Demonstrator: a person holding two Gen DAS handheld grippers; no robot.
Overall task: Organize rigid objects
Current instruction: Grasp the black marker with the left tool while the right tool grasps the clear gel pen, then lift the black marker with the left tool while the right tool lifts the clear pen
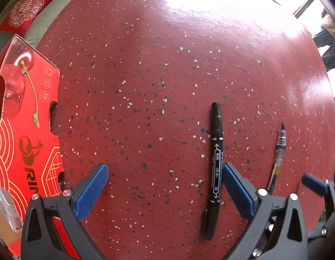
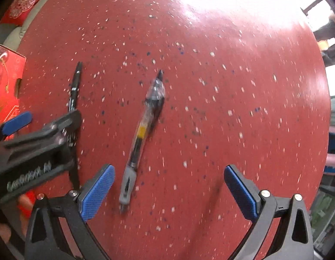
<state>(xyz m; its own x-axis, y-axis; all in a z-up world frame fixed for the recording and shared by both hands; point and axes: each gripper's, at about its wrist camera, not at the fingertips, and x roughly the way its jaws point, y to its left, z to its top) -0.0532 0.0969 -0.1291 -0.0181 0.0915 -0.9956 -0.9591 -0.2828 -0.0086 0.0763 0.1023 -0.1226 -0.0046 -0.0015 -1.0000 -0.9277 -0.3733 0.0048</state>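
Note:
A black marker (image 1: pixel 216 162) lies lengthwise on the red speckled table (image 1: pixel 156 65), just inside the right finger of my left gripper (image 1: pixel 165 186), which is open and empty. A clear gel pen (image 1: pixel 276 158) lies to the marker's right. In the right wrist view the gel pen (image 2: pixel 141 134) lies just inside the left finger of my right gripper (image 2: pixel 169 186), which is open and empty. The marker (image 2: pixel 74 88) shows there at the left, partly hidden by the left gripper's body (image 2: pixel 35 143).
A red printed cardboard box (image 1: pixel 22 125) stands at the table's left edge, also in the right wrist view (image 2: pixel 7 86). A red cushion (image 1: pixel 26 8) lies beyond the table at the far left. The table's right edge curves down past the pen.

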